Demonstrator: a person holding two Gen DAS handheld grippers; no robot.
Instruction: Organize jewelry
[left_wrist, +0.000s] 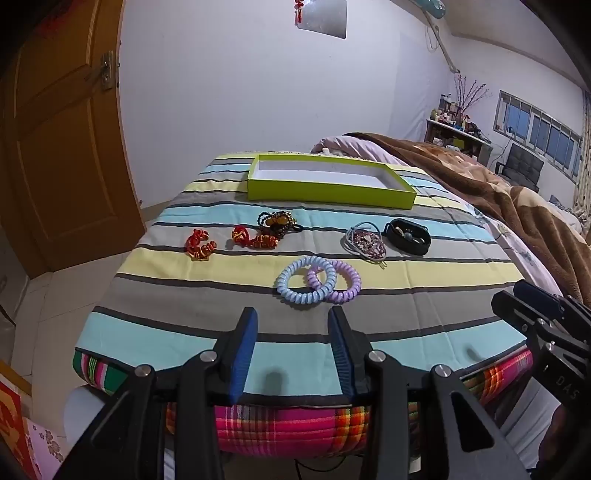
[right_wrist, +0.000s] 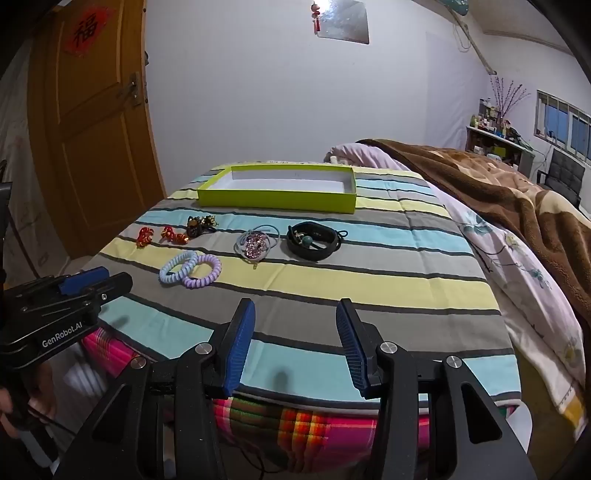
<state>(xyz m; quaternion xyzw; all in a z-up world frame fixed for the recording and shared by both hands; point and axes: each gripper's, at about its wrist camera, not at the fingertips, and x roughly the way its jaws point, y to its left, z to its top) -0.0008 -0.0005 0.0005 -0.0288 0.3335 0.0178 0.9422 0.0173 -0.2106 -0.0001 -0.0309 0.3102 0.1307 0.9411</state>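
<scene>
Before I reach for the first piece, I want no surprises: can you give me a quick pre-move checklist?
1. Left gripper open, nothing between its fingers: ok.
2. Right gripper open, nothing held: ok.
3. Green box open-topped, no jewelry showing inside: ok.
4. Blue coil hair tie overlaps the purple coil hair tie, so a single pick is awkward: not ok.
5. Black bracelet lies apart from the other pieces: ok.
</scene>
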